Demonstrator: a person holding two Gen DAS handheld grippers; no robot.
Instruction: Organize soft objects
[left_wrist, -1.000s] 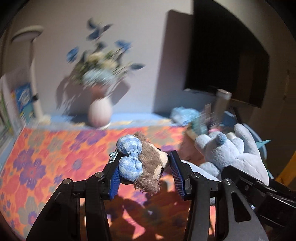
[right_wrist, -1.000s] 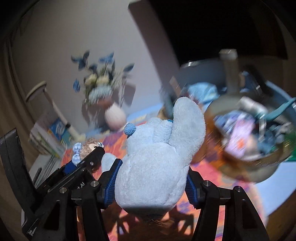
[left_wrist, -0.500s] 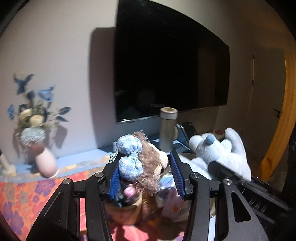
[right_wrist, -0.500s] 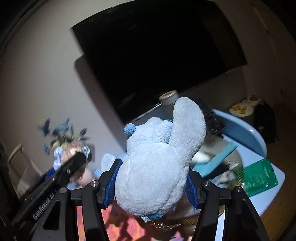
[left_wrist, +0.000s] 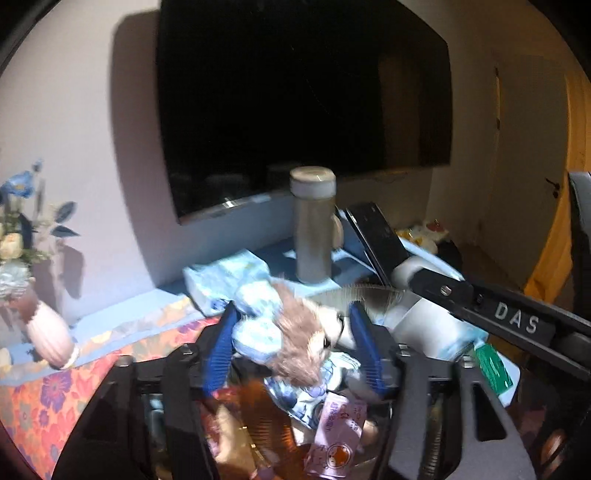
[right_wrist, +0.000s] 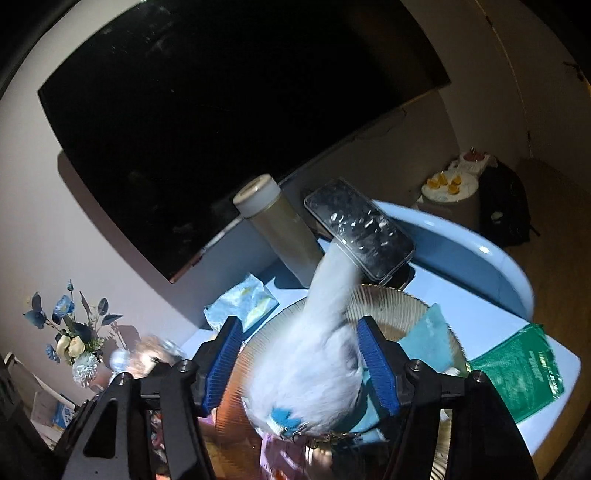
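Observation:
My left gripper (left_wrist: 295, 347) has its jaws spread wide, and the small brown plush bear with a blue checked bow (left_wrist: 291, 332) sits blurred between them, over the ribbed amber bowl (left_wrist: 369, 291). My right gripper (right_wrist: 301, 365) is also spread wide, and the light-blue plush animal (right_wrist: 314, 354) hangs blurred between its pads above the same bowl (right_wrist: 380, 299). The bowl holds packets and small items. The right gripper's arm crosses the left wrist view (left_wrist: 498, 317) at the right.
A metal flask (left_wrist: 314, 225), a phone on a stand (right_wrist: 358, 229) and a tissue pack (left_wrist: 229, 277) stand behind the bowl, below a wall TV (left_wrist: 295, 103). A vase of flowers (left_wrist: 48, 332) stands left on the floral cloth. A green packet (right_wrist: 524, 369) lies right.
Both grippers dropped toward the bowl and opened wide. The bear and the blue plush, firmly squeezed before, now sit loose and blurred between the spread pads.

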